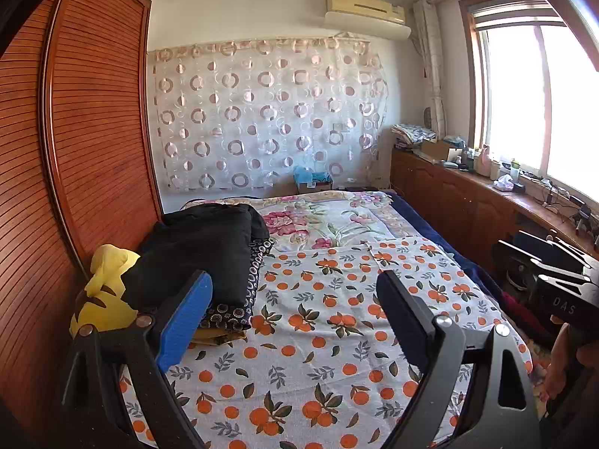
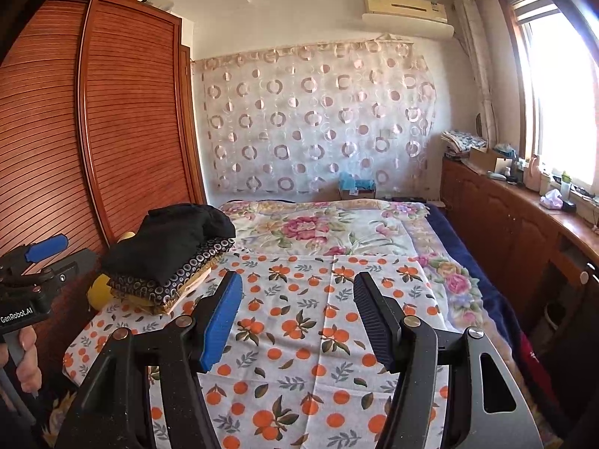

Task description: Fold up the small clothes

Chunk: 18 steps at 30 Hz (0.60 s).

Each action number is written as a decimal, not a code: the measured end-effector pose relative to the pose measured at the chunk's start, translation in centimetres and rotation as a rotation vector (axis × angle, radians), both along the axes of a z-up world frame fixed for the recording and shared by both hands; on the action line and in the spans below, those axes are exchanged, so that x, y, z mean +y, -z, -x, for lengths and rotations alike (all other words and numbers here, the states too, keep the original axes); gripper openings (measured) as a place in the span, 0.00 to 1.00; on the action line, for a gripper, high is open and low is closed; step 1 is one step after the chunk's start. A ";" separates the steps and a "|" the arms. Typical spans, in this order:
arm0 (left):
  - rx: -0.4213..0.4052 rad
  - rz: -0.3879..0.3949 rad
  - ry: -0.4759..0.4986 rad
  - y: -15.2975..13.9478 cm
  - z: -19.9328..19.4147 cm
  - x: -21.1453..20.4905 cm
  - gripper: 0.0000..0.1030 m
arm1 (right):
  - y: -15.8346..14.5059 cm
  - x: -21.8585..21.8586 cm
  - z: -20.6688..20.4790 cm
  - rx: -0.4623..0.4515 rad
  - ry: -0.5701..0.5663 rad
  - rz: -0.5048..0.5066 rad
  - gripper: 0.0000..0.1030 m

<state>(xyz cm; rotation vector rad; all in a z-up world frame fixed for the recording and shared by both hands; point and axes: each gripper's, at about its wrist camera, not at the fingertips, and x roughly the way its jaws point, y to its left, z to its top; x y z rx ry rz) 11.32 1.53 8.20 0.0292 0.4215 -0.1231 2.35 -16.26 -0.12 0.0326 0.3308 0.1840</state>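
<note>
So both grippers hover over the near end of the white cotton cloth printed with oranges and green leaves (image 1: 337, 321), which lies spread flat on the bed and is the piece to fold. The left gripper (image 1: 295, 310) has its jaws spread wide with nothing between them, and the right gripper (image 2: 297, 316) is also parted and empty, just a bit narrower. My take: go for the two near corners of that orange-print cloth, one per gripper, pinch only the top layer, then lift evenly so the edge stays straight as it travels toward the far edge. Watch the crease running down the cloth's middle, it could bunch. Left of the cloth sits a stack of folded clothes with a black garment on top (image 2: 168, 247), so keep clear of it. Beyond the cloth is the pink floral bedspread (image 2: 318, 228).
</note>
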 end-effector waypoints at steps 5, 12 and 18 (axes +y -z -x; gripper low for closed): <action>-0.001 -0.001 -0.002 0.0 0.0 0.1 0.87 | 0.1 -0.4 0.1 -0.005 -0.001 0.002 0.62; -0.001 0.000 -0.006 -0.1 0.0 0.1 0.87 | 0.1 -1.0 -0.1 -0.004 -0.002 0.002 0.62; -0.006 -0.005 -0.012 -0.1 0.1 0.2 0.87 | 0.2 -1.0 0.0 -0.005 -0.003 0.001 0.62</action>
